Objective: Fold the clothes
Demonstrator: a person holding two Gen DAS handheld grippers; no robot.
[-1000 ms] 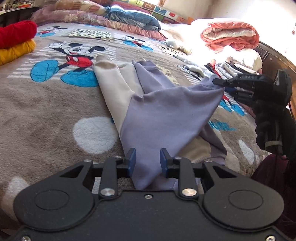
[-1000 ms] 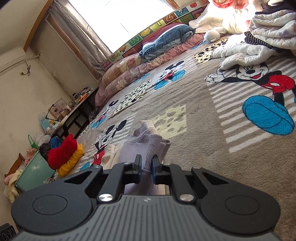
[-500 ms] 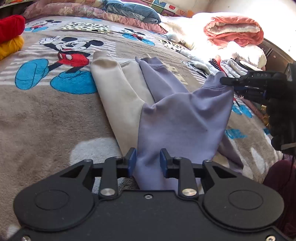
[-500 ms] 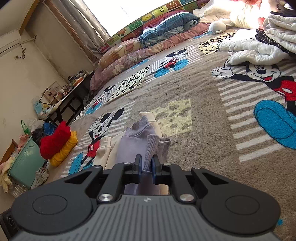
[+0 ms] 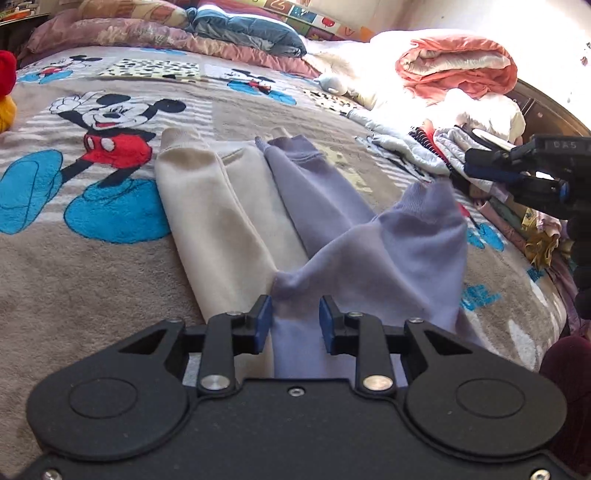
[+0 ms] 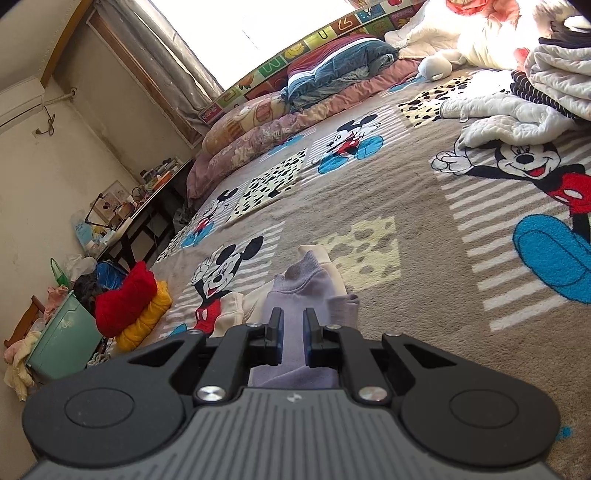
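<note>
Both left gripper (image 5: 295, 319) fingers straddle the lavender-and-cream garment (image 5: 258, 206) loosely, unclamped; the right gripper (image 6: 293, 338) likewise. Its long axis runs away toward the pillows (image 5: 236, 27).

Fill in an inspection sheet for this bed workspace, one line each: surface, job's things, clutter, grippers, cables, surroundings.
Surface: cartoon-mouse blanket covering the bed.
Job's things: cream and lilac sweatshirt lying partly folded, sleeves pointing away.
Clutter: red and yellow bundles at the bed edge; coral blanket and a laundry heap at the far side.
Grippers: left gripper with fingers apart around lilac fabric; right gripper with fingers close on the fabric, grip uncertain.
Cables: nothing seen.
Surroundings: curtained window, cluttered desk, green bin.
</note>
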